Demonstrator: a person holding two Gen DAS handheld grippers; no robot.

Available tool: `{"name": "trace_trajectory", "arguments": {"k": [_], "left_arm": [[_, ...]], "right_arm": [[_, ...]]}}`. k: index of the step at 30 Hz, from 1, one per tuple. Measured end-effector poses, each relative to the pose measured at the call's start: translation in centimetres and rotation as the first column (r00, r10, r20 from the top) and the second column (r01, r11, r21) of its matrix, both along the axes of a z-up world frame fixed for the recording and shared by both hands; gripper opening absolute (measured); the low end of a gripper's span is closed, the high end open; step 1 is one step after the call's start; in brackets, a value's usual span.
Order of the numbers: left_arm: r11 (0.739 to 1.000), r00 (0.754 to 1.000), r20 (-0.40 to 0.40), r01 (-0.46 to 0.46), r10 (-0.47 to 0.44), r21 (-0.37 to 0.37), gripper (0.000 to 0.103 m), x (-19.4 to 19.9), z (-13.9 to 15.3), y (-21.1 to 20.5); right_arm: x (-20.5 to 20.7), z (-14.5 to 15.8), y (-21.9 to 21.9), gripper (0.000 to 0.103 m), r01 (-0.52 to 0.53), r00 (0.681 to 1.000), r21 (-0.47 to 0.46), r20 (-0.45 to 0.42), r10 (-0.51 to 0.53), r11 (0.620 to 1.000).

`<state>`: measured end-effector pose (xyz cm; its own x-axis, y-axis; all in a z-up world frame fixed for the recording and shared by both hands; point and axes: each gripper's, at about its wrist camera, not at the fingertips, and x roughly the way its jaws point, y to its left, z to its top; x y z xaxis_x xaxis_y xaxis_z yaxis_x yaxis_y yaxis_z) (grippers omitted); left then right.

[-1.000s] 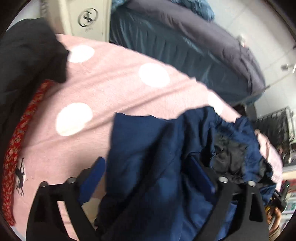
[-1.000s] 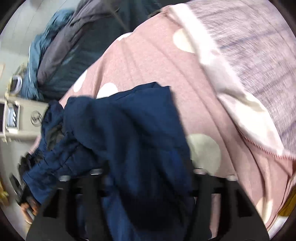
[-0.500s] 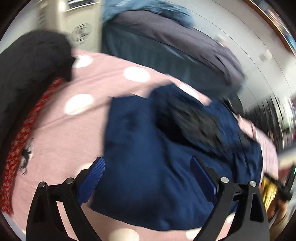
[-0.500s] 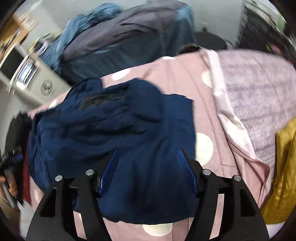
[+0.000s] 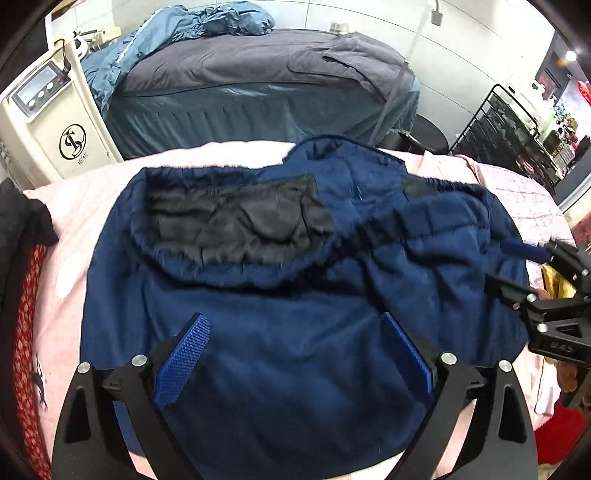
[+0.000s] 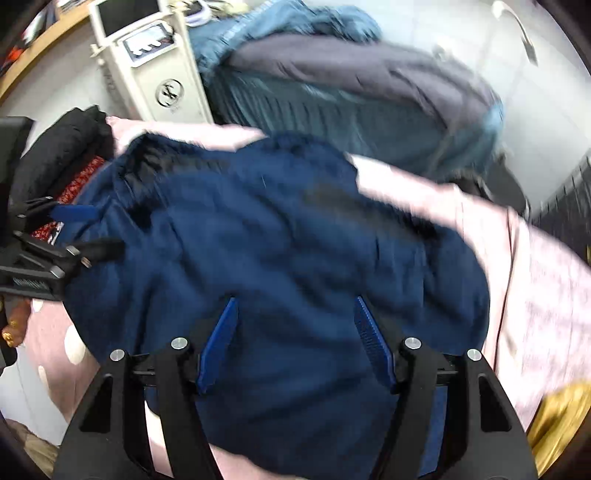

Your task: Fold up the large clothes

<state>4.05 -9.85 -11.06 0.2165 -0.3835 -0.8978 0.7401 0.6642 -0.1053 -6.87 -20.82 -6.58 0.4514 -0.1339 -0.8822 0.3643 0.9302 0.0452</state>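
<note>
Left wrist view: left gripper (image 5: 295, 354) is released, jaws wide apart, blue pads (image 5: 184, 354) clear of the fabric and hovering over the near part of the navy jacket (image 5: 280, 321). Jacket lies spread across the pink dotted blanket (image 5: 74, 206), crumpled, black quilted lining (image 5: 240, 221) showing at the far side. Right gripper (image 5: 513, 264) shows at the right edge, jaws parted, tips over the jacket's right edge; contact with the fabric can't be confirmed from here. Black garment (image 5: 18, 229) and red patterned cloth (image 5: 27, 295) sit on the left of the blanket. Beyond the blanket: bed with a grey cover (image 5: 258, 62), blue duvet (image 5: 207, 26) bunched on it, cream machine (image 5: 48, 110) to the left, black wire rack (image 5: 498, 125) to the right.

Right wrist view: motion-blurred. Right gripper (image 6: 295, 332) released, jaws apart, nothing between the pads, over the near half of the navy jacket (image 6: 295, 240). Left gripper (image 6: 92, 230) at the left edge, jaws parted, at the jacket's left edge. Pink dotted blanket (image 6: 443, 206) shows around the jacket. Yellow fabric (image 6: 561, 424) at bottom right. Black garment (image 6: 55, 155) far left, cream machine (image 6: 155, 66) and grey cover (image 6: 351, 74) behind.
</note>
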Motion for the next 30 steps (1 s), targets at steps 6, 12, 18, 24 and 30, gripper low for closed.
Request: {"name": "trace_trajectory", "arguments": {"k": [6, 12, 18, 24, 30], "left_arm": [[0.998, 0.998, 0.0, -0.062, 0.062, -0.006, 0.092, 2.7, 0.3, -0.8], [0.995, 0.995, 0.01, -0.096, 0.096, -0.017, 0.092, 3.6, 1.2, 0.7], [0.992, 0.994, 0.02, -0.101, 0.103, -0.082, 0.092, 2.7, 2.9, 1.4], [1.0, 1.0, 0.008, -0.008, 0.008, -0.009, 0.092, 0.6, 0.1, -0.7], [0.999, 1.0, 0.011, -0.012, 0.012, 0.037, 0.092, 2.4, -2.3, -2.2]], "right_arm": [[5.9, 1.2, 1.3, 0.077, -0.249, 0.968, -0.089, 0.0, 0.25, 0.964], [10.3, -1.7, 0.7, 0.019, -0.359, 0.926, 0.01, -0.119, 0.358, 0.933], [13.7, -6.6, -3.3, 0.018, -0.105, 0.971, 0.106, -0.205, 0.125, 0.989], [12.3, -8.3, -5.3, 0.049, 0.116, 0.984, 0.34, -0.168, -0.061, 0.933], [6.0, 0.0, -6.4, 0.077, 0.161, 0.978, 0.272, 0.087, -0.191, 0.949]]}}
